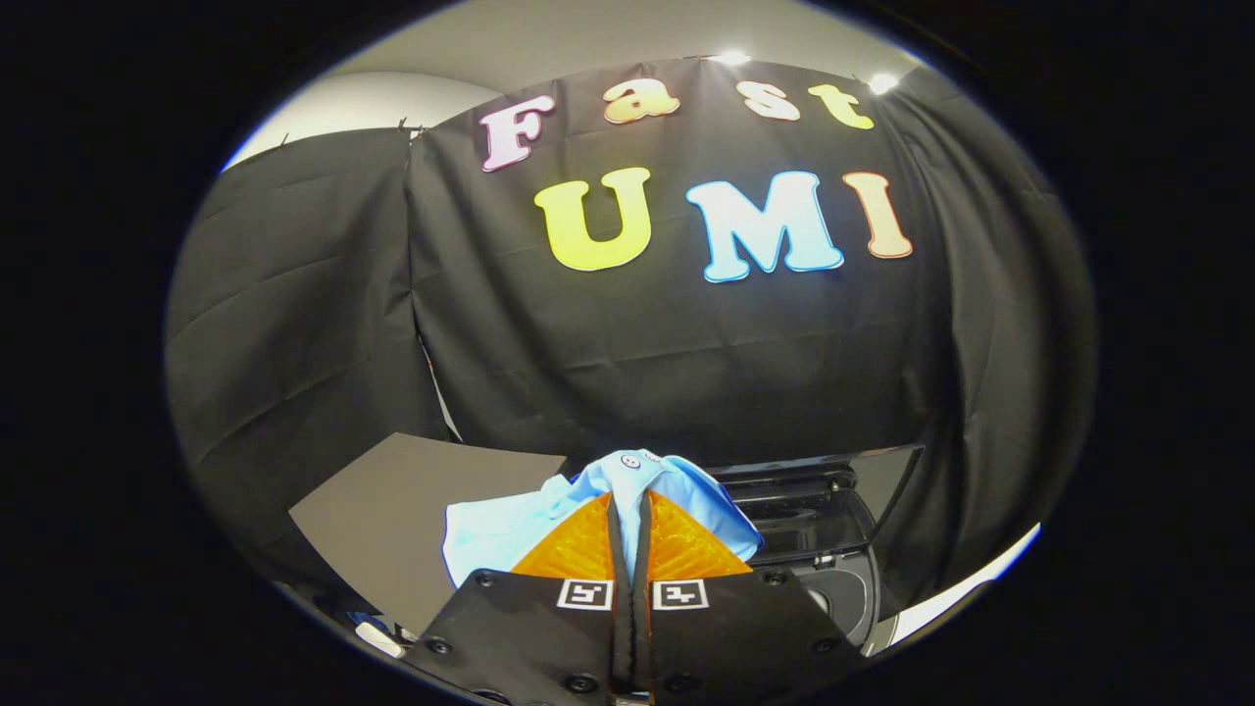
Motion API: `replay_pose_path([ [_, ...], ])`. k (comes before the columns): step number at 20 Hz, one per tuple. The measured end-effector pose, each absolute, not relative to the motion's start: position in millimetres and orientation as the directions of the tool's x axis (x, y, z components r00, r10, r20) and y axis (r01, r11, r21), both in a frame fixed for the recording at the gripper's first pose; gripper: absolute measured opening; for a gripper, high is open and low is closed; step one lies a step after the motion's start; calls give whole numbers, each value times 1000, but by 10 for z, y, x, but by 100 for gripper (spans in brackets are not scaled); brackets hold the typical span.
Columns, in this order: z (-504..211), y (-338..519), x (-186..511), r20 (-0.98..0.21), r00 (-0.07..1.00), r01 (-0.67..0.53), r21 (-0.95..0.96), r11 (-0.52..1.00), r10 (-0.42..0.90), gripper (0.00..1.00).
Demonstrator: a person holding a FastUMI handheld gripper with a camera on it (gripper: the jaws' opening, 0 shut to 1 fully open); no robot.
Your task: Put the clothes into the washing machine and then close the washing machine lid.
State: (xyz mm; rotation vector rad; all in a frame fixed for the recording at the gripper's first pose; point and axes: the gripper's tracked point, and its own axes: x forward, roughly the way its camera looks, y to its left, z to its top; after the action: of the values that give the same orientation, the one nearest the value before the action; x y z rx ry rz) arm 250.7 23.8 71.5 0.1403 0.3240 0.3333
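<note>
I see one pair of tongs (628, 510), its two fingers pressed nearly together on one light blue shirt (627, 490); the cloth bunches around and ahead of the fingertips, with one white button on its top fold; the shirt hangs clear of the one dark counter (392, 500) to the left; one washer (824, 529) sits just beyond and to the right of the fingers, its one lid (863, 471) standing raised behind the opening.
</note>
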Motion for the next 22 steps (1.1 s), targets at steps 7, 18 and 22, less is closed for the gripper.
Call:
replay_pose_path([
  [7,458,-118,2563,-318,893,-274,176,945,318,1],
  [18,-189,-391,2693,-406,862,-249,182,951,303,1],
  [22,-452,-407,2687,-445,843,-256,164,953,303,1],
])
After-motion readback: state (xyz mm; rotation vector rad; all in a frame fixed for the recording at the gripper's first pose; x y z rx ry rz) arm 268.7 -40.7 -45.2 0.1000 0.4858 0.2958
